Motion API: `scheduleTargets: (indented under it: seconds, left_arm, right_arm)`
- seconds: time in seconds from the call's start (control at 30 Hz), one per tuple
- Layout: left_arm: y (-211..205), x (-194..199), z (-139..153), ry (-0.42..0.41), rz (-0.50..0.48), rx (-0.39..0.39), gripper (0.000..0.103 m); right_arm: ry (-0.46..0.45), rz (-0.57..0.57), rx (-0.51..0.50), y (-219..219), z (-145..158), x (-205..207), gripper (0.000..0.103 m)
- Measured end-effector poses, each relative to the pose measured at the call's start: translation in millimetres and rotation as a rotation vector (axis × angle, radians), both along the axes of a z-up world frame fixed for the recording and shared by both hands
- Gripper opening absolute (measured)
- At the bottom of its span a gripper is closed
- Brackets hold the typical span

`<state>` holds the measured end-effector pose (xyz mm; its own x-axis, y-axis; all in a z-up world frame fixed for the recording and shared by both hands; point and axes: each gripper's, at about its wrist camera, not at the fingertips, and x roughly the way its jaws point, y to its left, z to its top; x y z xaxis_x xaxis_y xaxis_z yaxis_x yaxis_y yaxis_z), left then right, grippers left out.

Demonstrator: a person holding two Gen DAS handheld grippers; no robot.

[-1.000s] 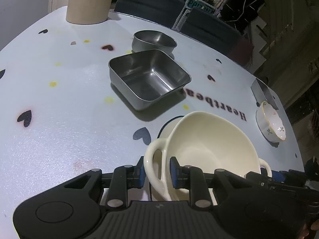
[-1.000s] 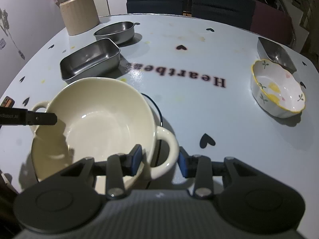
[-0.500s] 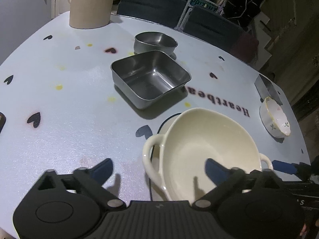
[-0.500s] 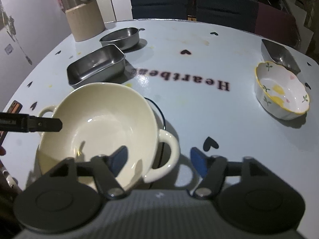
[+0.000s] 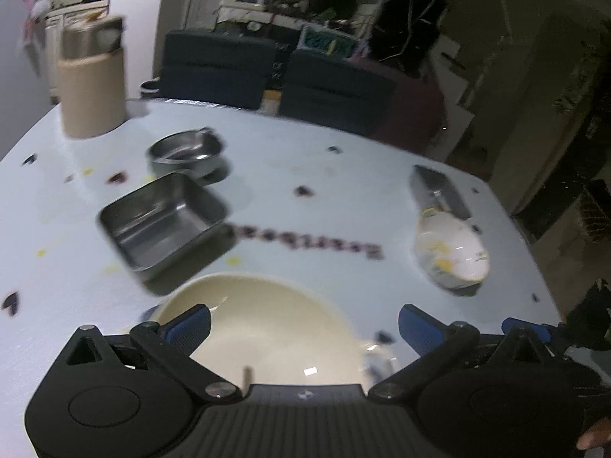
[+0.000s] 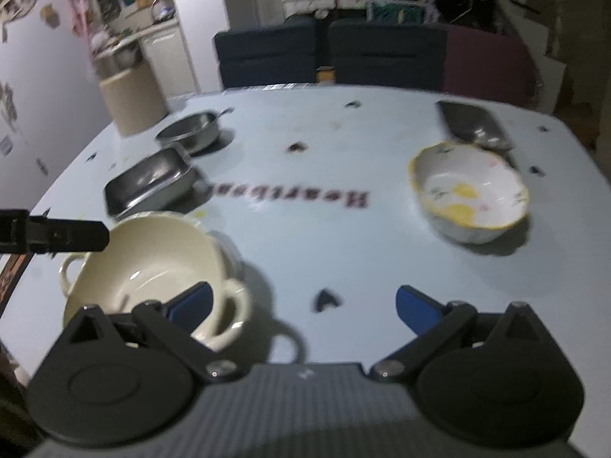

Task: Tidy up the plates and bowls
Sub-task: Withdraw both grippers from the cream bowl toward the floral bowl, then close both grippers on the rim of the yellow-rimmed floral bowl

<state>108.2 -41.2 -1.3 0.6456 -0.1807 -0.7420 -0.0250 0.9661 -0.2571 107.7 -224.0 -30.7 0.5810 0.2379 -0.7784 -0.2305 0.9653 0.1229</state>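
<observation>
A cream two-handled bowl [image 5: 263, 328] [image 6: 152, 267] rests on the white table near its front edge. My left gripper [image 5: 303, 324] is open and empty, raised above the bowl. My right gripper [image 6: 303, 305] is open and empty, just right of the bowl's right handle [image 6: 236, 305]. A white flowered bowl with a yellow rim [image 5: 452, 252] [image 6: 469, 194] sits at the right. A square steel tray [image 5: 164, 221] [image 6: 149, 183] and a round steel bowl [image 5: 187, 152] [image 6: 191, 131] stand behind the cream bowl. Both views are blurred.
A steel rectangular dish [image 5: 439, 191] [image 6: 473, 122] lies behind the flowered bowl. A beige canister [image 5: 89, 95] [image 6: 131, 95] stands at the far left corner. Dark chairs [image 5: 275, 76] line the far edge. My left gripper's finger [image 6: 65, 233] shows at the right view's left.
Both grippers let go of the cream bowl's handles, opened wide, and rose and pulled back. The bowl stays on the table.
</observation>
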Motion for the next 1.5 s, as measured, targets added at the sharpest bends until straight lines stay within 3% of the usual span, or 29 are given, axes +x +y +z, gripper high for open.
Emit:
scheduleTargets:
  seconds: [0.17,0.3,0.47,0.7,0.9,0.97,1.03,1.23,1.33,1.4,1.47,1.5]
  left_arm:
    - [-49.1,11.8,13.1,-0.048,-0.026,0.021,0.103]
    - [-84.5,24.5,18.7,-0.075,-0.019,0.015,0.103]
    - [-123.4,43.9,22.1,-0.124,-0.024,0.066,0.101]
    - [-157.8,91.5,-0.2,-0.116,-0.067,0.021,0.085]
    - [-168.3,135.7,-43.5,-0.027,-0.055,-0.01,0.066]
    - [-167.9,147.4,-58.7,0.001,-0.044,-0.027,0.061]
    - [-166.5,158.2,-72.6,0.026,-0.033,-0.036,0.058]
    - [-164.0,184.7,-100.5,0.081,-0.033,-0.068,0.042]
    - [-169.4,196.2,-108.8,0.097,-0.065,-0.052,0.026]
    - [-171.0,202.3,-113.3,0.11,-0.068,-0.053,0.022]
    - [-172.4,206.5,-116.1,0.12,-0.07,-0.056,0.02]
    - [-173.6,208.6,-117.2,0.124,-0.076,-0.057,0.019]
  right_arm:
    - [-0.034,-0.05,-0.044,-37.9,14.4,5.2,0.103]
    - [-0.056,-0.061,-0.039,-66.8,26.7,12.6,0.103]
    - [-0.079,-0.115,-0.006,-104.4,32.2,33.9,0.103]
    - [-0.107,-0.242,0.056,-149.3,22.7,67.3,0.102]
    - [-0.068,-0.317,0.113,-168.0,-2.5,108.0,0.083]
    - [-0.033,-0.343,0.124,-176.7,-14.4,116.0,0.068]
    - [0.0,-0.351,0.138,-178.8,-26.2,125.3,0.058]
    - [0.036,-0.355,0.108,-169.6,-46.2,147.6,0.056]
    - [0.063,-0.355,0.089,-167.8,-53.7,155.5,0.055]
    - [0.084,-0.348,0.089,-167.9,-59.7,161.0,0.043]
    - [0.102,-0.362,0.092,-169.6,-63.9,164.9,0.025]
    - [0.105,-0.368,0.088,-169.8,-64.9,166.2,0.023]
